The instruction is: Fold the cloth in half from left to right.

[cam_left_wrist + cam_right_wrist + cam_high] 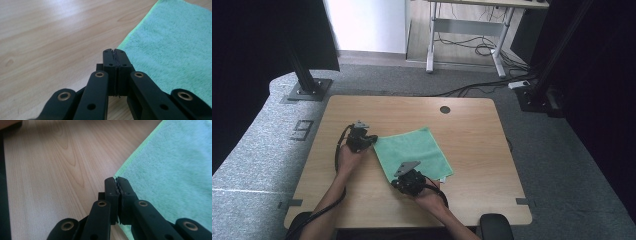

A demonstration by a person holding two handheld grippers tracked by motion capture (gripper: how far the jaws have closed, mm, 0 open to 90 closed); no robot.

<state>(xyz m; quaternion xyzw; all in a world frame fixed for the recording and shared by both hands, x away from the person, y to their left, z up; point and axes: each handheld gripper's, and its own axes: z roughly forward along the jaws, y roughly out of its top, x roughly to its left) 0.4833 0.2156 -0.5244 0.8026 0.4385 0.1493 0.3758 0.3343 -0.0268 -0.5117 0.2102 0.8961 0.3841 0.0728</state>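
The green cloth (pixel 413 152) lies flat and skewed near the middle of the pale wooden surface (pixel 472 130). Your left gripper (pixel 371 141) meets its left corner, fingers closed at the hem; your right gripper (pixel 398 184) sits at its near corner, fingers closed too, and whether either pinches fabric you cannot tell. A round hole (pixel 445 109) marks the surface's far edge. Beyond, grey carpet (pixel 257 145), black posts (pixel 302 70), a white desk frame (pixel 464 35) and loose cables (pixel 477 47).
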